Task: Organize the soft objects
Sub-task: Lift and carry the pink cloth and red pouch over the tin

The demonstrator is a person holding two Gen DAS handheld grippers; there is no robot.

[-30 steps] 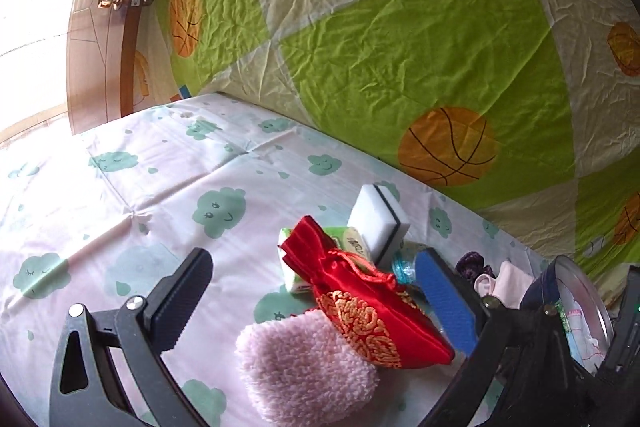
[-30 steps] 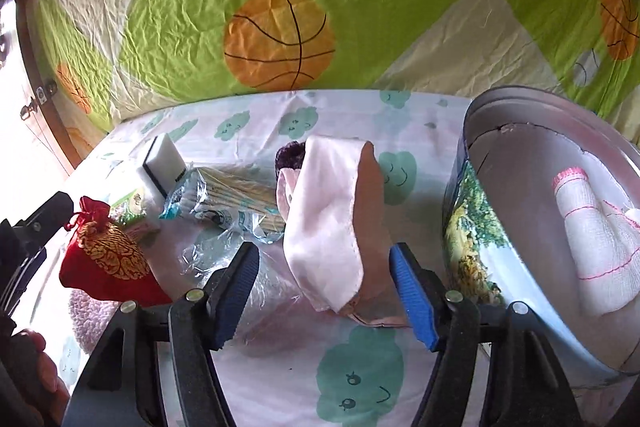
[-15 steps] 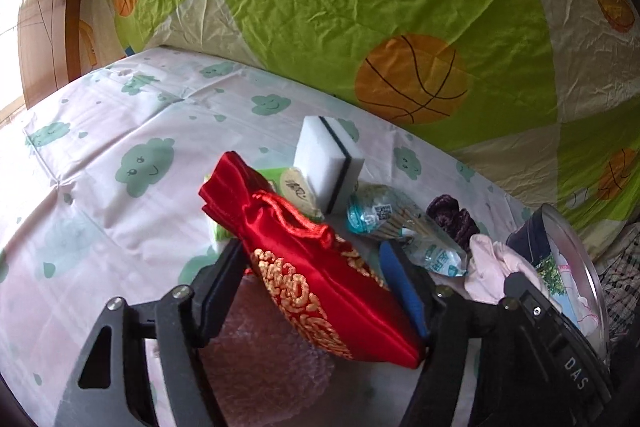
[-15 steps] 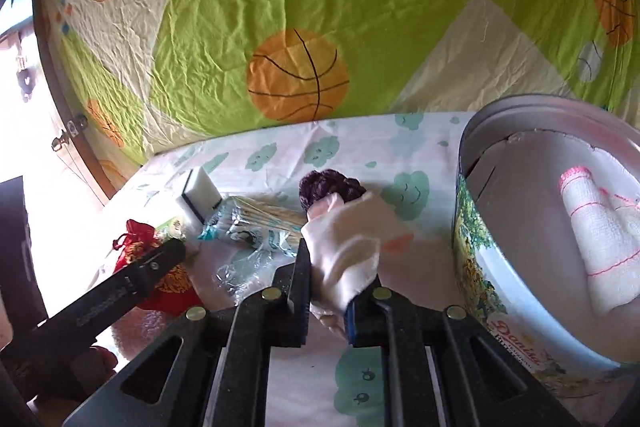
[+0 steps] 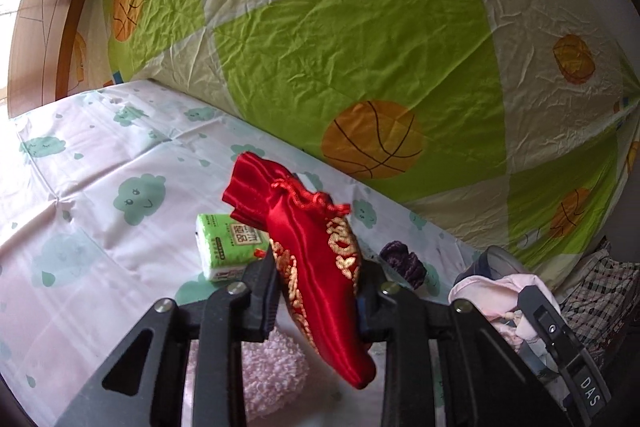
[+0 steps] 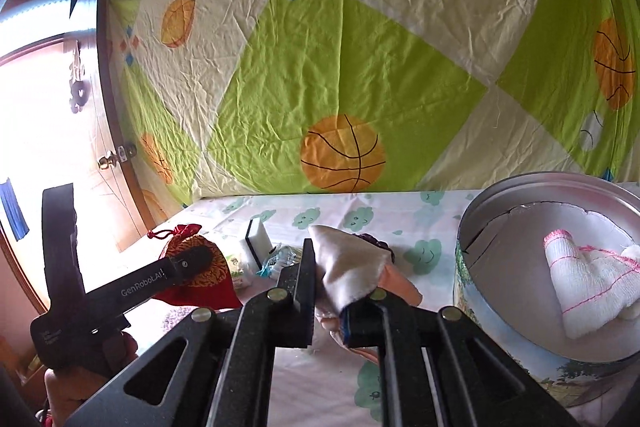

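Observation:
My left gripper (image 5: 318, 291) is shut on a red satin pouch with gold embroidery (image 5: 316, 247) and holds it above the table. It also shows in the right wrist view (image 6: 192, 259), with the pouch (image 6: 188, 247) in it. My right gripper (image 6: 330, 291) is shut on a pale pink cloth (image 6: 348, 267), lifted just left of the round metal tin (image 6: 472, 267). A white knitted cloth with pink stitching (image 6: 588, 287) lies in the tin. A fluffy pink mitt (image 5: 272, 375) lies on the table under my left gripper.
A green tissue pack (image 5: 228, 243), a white sponge with a black stripe (image 6: 254, 243), a clear plastic packet (image 6: 280, 255) and a dark purple hair tie (image 5: 402, 261) lie on the cloud-print tablecloth (image 5: 100, 179). A basketball-print sheet (image 5: 360, 47) hangs behind. A wooden door (image 5: 40, 27) is at left.
My left gripper closed on the red pouch and lifted it off the table. My right gripper raised the pink cloth higher, beside the tin.

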